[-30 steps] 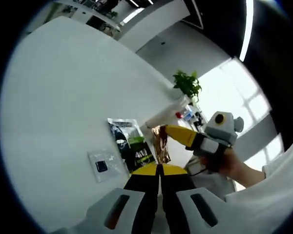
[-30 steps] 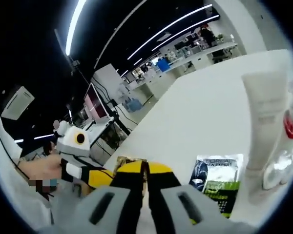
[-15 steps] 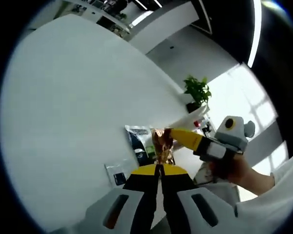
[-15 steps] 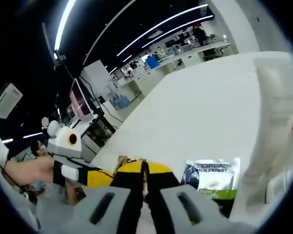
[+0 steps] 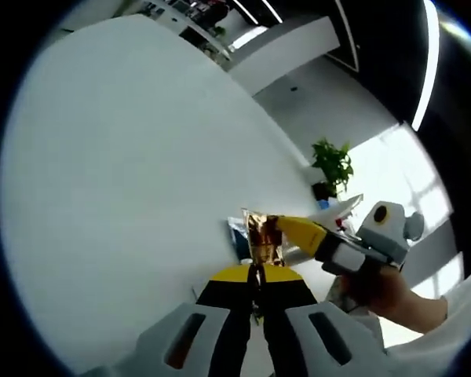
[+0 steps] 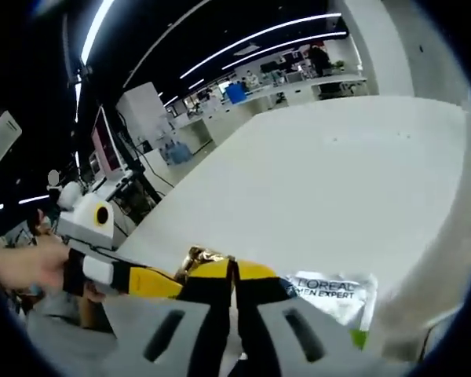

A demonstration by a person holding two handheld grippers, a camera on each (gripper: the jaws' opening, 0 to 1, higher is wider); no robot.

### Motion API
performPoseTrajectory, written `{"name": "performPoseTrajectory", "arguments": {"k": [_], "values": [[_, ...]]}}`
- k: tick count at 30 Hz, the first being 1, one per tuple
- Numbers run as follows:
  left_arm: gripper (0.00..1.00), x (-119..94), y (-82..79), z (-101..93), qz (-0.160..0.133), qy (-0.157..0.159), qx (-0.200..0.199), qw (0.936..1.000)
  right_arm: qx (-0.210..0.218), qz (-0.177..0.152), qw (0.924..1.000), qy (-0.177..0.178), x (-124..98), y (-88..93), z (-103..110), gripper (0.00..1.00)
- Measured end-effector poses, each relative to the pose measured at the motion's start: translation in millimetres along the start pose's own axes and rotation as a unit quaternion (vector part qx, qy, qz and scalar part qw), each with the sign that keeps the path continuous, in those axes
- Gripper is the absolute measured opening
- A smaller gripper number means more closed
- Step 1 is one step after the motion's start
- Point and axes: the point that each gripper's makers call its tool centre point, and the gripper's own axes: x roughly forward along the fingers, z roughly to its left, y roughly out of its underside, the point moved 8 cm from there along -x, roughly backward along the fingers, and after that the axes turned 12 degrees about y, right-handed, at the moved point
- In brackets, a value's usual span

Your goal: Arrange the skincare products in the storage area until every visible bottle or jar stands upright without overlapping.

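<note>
A crinkled gold foil sachet hangs above the white table, pinched from two sides. My left gripper is shut on its lower edge. My right gripper comes in from the right, shut on the upper part. In the right gripper view the gold foil sachet pokes out just left of my shut right gripper, and the left gripper's yellow fingers meet it there. A white and green L'Oreal sachet lies flat on the table below. A blurred white tube stands very close at the right.
The L'Oreal sachet peeks out behind the foil in the left gripper view. A person's hand holds the right gripper. A potted plant stands beyond the table's far end. Desks and monitors fill the room behind.
Both cameras have tilted and risen, and the table looks further off. The small card has left the left gripper view. The white tube has slid to the right edge as a blur. Both grips hold.
</note>
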Motion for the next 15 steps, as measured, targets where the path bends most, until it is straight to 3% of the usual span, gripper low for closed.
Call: {"name": "performPoseTrajectory", "arguments": {"k": [3,15], "values": [[0.00,3,-1.8,6.4,-0.002,-0.013,-0.005,0.9999,-0.035,0.006,0.9993,0.009,11,1.2,0,0.01],[0.00,12,-1.6,32.0,0.007,-0.059,-0.026,0.9979,-0.103,0.039,0.9934,0.030,36,16.4,-2,0.01]]}}
